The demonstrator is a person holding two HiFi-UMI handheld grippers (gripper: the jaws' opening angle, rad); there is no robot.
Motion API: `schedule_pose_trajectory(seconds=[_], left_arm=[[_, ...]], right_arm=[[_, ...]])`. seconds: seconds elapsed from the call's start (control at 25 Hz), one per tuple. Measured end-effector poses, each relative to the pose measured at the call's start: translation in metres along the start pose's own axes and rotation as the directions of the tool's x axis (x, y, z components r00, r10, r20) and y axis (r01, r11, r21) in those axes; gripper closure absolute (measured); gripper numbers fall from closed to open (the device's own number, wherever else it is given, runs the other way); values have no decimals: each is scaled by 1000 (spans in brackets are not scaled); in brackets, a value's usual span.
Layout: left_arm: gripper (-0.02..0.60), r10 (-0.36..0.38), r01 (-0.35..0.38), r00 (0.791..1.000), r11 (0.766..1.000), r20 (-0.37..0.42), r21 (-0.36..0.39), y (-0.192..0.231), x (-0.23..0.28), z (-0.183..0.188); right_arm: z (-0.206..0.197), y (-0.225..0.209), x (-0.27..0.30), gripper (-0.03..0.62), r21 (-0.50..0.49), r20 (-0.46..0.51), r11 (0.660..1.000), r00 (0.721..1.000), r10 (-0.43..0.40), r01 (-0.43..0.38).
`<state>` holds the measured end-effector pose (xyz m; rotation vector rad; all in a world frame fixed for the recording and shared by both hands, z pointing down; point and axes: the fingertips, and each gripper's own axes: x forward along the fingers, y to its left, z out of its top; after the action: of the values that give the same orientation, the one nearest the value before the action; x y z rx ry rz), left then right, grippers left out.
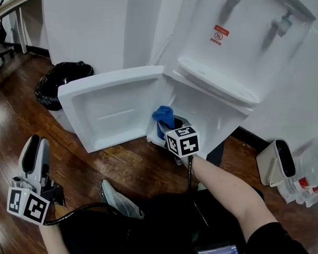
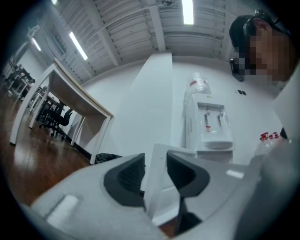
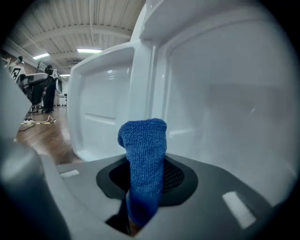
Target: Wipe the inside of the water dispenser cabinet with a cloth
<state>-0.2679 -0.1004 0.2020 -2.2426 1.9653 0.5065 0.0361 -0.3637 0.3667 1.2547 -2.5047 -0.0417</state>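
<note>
Cloth sits pinched in right gripper beside open door; left gripper narrow, seemingly empty.

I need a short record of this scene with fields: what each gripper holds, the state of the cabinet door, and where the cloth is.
Right gripper: shut on the blue microfibre cloth, at the cabinet opening
Left gripper: jaws slightly apart, nothing between them, above the brown wooden floor
Cabinet door: white plastic, wide open
Cloth position: sticks out past the jaws; whether it touches the cabinet wall, cannot tell
</note>
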Motion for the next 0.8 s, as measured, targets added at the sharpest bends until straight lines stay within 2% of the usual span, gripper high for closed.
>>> schedule_pose_trajectory(seconds=[0.08,0.2,0.36,0.44,0.52,0.6,0.68,0.76,0.8], left_arm=[[436,-11,11,1000,1000,-24,8,-3,2,-4],[436,-18,19,999,999,-40,32,-9,3,-5],[436,-21,24,999,993,-24,115,-25,4,6],[436,-63,68,997,986,-38,153,-41,6,8],[436,-148,157,987,974,-66,165,-67,10,8],[442,-267,278,960,950,-87,145,-102,13,10],[442,-402,412,910,906,-104,102,-143,16,13],[442,-531,542,836,839,-139,49,-183,22,12],[442,-591,603,789,798,-167,21,-202,25,8]], right_arm=[[27,-2,-10,480,-2,27,1000,1000,-14,14],[69,-6,-26,480,59,94,998,995,-29,23],[113,-10,-46,480,118,197,993,979,-42,19],[133,-11,-56,480,111,257,994,965,-53,25],[147,-9,-64,480,100,299,995,953,-45,16],[151,1,-73,480,100,311,994,950,6,-39],[153,17,-88,480,103,334,984,937,104,-145],[159,36,-113,479,79,376,956,896,234,-283],[163,45,-128,479,54,396,934,866,306,-354]])
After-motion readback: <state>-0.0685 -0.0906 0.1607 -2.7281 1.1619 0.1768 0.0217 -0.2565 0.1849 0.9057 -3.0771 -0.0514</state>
